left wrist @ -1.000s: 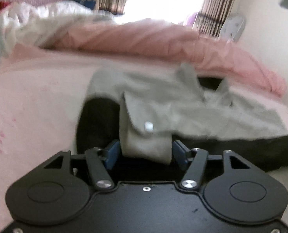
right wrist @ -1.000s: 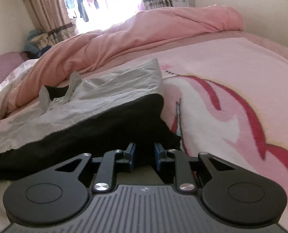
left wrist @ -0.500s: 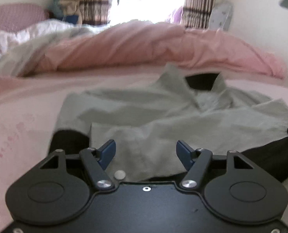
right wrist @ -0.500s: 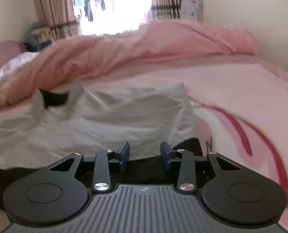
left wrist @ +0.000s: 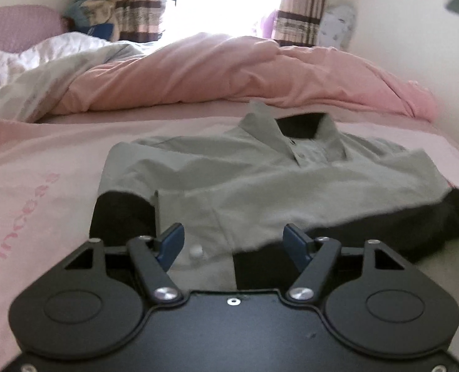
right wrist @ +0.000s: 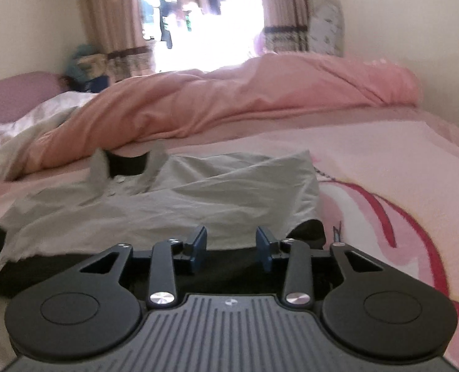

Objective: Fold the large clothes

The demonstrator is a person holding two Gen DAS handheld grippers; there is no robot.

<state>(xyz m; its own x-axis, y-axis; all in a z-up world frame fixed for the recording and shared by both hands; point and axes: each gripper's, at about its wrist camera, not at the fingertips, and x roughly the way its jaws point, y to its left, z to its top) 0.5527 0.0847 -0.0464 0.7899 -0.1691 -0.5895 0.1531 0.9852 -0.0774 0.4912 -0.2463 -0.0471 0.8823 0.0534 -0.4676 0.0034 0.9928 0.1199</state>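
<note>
A grey collared shirt with a black lining [left wrist: 244, 173] lies folded on the pink bed sheet [left wrist: 43, 161], collar at the far side. It also shows in the right wrist view [right wrist: 173, 204]. My left gripper [left wrist: 234, 243] is open and empty just above the shirt's near edge, where a sleeve cuff with a white button [left wrist: 196, 251] lies between the fingers. My right gripper [right wrist: 231, 248] is open and empty over the shirt's near right corner, where the black lining [right wrist: 310, 232] shows.
A bunched pink duvet [left wrist: 229, 71] lies across the far side of the bed, with a white quilt [left wrist: 43, 62] at the far left. A wall runs along the right side [right wrist: 399, 31]. The sheet with a red print [right wrist: 399, 217] lies right of the shirt.
Both grippers have opened and let go of the shirt. The folded part now lies flat on the bed. Both grippers have drawn back slightly towards the near edge.
</note>
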